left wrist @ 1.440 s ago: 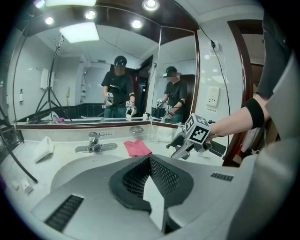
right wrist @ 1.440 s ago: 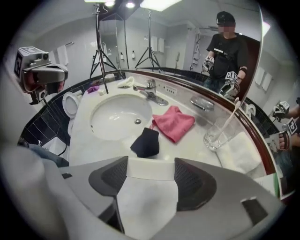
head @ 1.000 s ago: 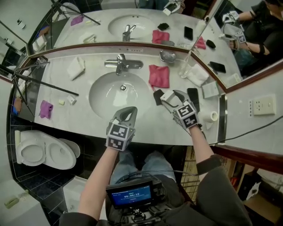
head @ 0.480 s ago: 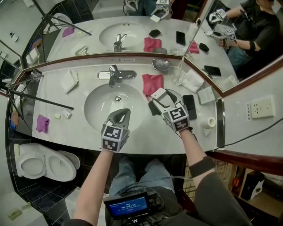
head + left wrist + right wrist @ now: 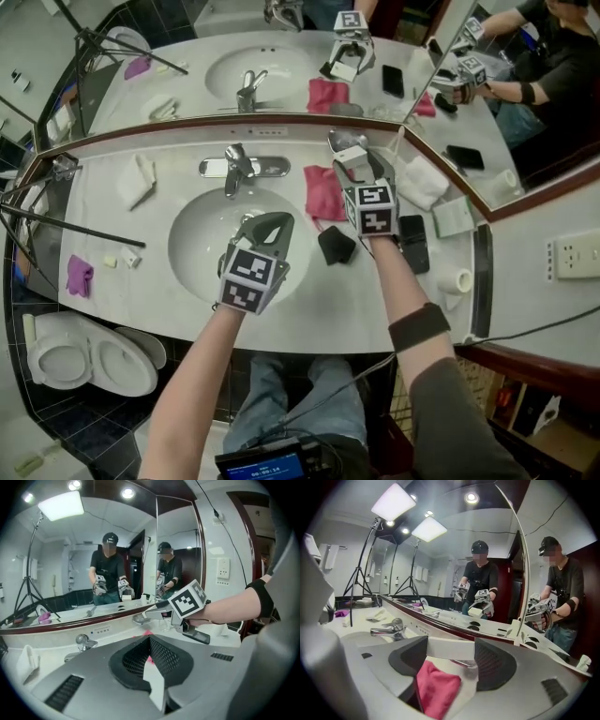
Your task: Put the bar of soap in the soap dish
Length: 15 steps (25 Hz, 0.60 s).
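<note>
A white bar of soap (image 5: 350, 154) sits crosswise between the jaws of my right gripper (image 5: 356, 161), which is shut on it. That gripper reaches toward the mirror, above the far edge of the pink cloth (image 5: 323, 192). Just beyond the soap lies the chrome soap dish (image 5: 337, 141), partly hidden by the jaws. In the right gripper view the soap (image 5: 449, 648) spans the jaws, with the cloth (image 5: 436, 686) under it and a strip of the dish (image 5: 463, 663) behind. My left gripper (image 5: 267, 221) hangs shut and empty over the basin's near right side.
The sink basin (image 5: 202, 246) and chrome faucet (image 5: 236, 167) fill the counter's middle. A black object (image 5: 336, 245) and a dark phone (image 5: 412, 242) lie near my right forearm. A white towel (image 5: 419, 183) sits right, and a tripod leg (image 5: 66, 228) crosses the left.
My right gripper has carried the soap away from the counter's front toward the mirror and the dish, uncovering the black object. The left gripper has shifted over the basin.
</note>
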### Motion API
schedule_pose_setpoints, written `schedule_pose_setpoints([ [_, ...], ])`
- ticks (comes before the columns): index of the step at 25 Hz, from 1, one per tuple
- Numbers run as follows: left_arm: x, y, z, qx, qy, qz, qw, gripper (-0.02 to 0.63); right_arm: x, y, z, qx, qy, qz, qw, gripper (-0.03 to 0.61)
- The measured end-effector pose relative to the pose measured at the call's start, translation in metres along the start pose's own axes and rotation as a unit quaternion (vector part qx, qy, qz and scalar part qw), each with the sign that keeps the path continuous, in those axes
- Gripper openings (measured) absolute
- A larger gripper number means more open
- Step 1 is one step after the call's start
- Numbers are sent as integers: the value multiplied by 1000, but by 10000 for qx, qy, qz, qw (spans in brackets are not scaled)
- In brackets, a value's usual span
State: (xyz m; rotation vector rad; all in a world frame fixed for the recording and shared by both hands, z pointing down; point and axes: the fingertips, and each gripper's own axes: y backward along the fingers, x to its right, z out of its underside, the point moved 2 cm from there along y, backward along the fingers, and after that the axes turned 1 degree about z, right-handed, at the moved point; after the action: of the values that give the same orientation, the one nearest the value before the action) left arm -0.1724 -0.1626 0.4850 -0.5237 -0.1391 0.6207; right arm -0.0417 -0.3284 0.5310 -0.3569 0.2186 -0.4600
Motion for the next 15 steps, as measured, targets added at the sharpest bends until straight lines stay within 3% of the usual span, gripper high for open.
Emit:
schedule_pose_setpoints([
  [7,-16,-33,-6,33,-34,31,10000,1,23,-44,2,-69,-261,727,9970,319],
  [15,-27,-40,0,30,79,-10,10000,1,26,-72,18,-457,-263,869,9948,319],
])
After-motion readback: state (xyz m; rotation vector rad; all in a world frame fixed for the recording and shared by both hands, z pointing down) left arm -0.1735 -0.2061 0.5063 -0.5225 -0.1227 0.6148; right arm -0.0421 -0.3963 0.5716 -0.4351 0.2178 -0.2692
